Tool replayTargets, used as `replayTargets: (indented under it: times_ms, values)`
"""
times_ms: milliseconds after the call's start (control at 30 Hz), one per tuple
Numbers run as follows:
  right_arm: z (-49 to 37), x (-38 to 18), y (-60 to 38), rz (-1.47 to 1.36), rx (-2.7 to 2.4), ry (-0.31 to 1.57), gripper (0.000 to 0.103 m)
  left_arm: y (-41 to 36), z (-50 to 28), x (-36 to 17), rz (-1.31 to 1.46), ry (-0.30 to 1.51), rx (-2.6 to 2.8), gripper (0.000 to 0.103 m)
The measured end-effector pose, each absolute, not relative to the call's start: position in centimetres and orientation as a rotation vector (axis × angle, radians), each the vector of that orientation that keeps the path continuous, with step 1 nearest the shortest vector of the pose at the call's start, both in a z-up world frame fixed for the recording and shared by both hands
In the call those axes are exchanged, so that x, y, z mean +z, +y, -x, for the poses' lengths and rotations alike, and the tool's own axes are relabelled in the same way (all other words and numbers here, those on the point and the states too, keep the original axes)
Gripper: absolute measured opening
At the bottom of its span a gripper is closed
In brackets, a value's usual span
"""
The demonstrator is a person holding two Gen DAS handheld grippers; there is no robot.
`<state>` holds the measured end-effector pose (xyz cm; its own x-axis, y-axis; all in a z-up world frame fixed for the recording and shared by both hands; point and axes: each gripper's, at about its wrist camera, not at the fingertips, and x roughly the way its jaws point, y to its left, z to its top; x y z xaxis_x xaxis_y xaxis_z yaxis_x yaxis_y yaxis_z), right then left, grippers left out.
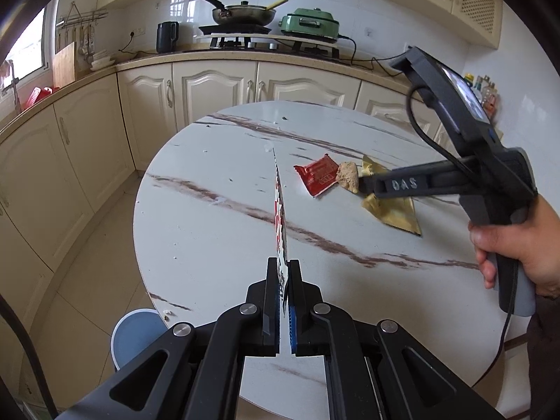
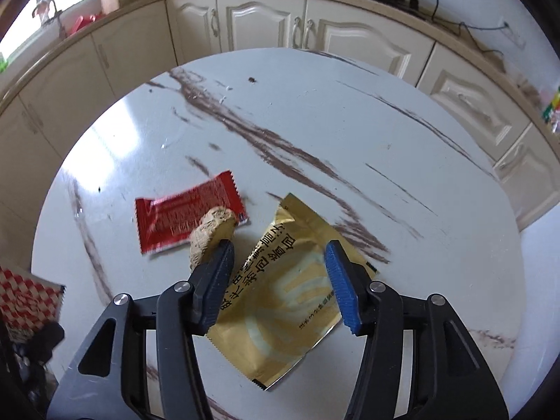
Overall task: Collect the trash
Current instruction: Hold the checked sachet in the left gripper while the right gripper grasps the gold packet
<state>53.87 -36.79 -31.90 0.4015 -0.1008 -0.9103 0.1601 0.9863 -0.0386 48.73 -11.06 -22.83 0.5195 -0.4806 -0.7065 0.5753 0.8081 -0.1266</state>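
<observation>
My left gripper (image 1: 283,266) is shut on a red-and-white checkered wrapper (image 1: 280,217), held edge-on above the round marble table (image 1: 210,217); the wrapper also shows in the right wrist view (image 2: 24,301) at the lower left. A red sachet (image 1: 316,175) (image 2: 182,217), a brown food chunk (image 1: 347,176) (image 2: 210,234) and a gold foil packet (image 1: 395,210) (image 2: 280,301) lie on the table. My right gripper (image 2: 280,255) is open over the gold packet, its left finger touching the chunk. It also shows in the left wrist view (image 1: 364,183).
Cream kitchen cabinets (image 1: 210,84) curve behind the table, with a stove and pan (image 1: 241,14), a kettle (image 1: 167,36) and a green cooker (image 1: 309,22) on the counter. A blue-lidded round bin (image 1: 134,339) stands on the floor left of the table.
</observation>
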Motion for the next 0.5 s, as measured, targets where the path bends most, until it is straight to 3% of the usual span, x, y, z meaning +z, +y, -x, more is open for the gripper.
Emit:
replayTargets:
  times_ms: [267,433,500]
  values:
    - [-48.3,-31.5,-36.2,0.076,-0.089,1.132,0.040,-11.3,-47.8,-21.7,-0.140,0.789,-0.655,0.001]
    - [-46.9,-31.5,-34.4,0.196,-0.044,1.076,0.015,-11.4,-47.0,-21.4,-0.140,0.791,-0.652,0.001]
    - [-46.9,-31.5,-34.5,0.202,-0.027,1.063,0.013,-11.5,-46.5,-21.2,-0.144,0.793,-0.656,0.001]
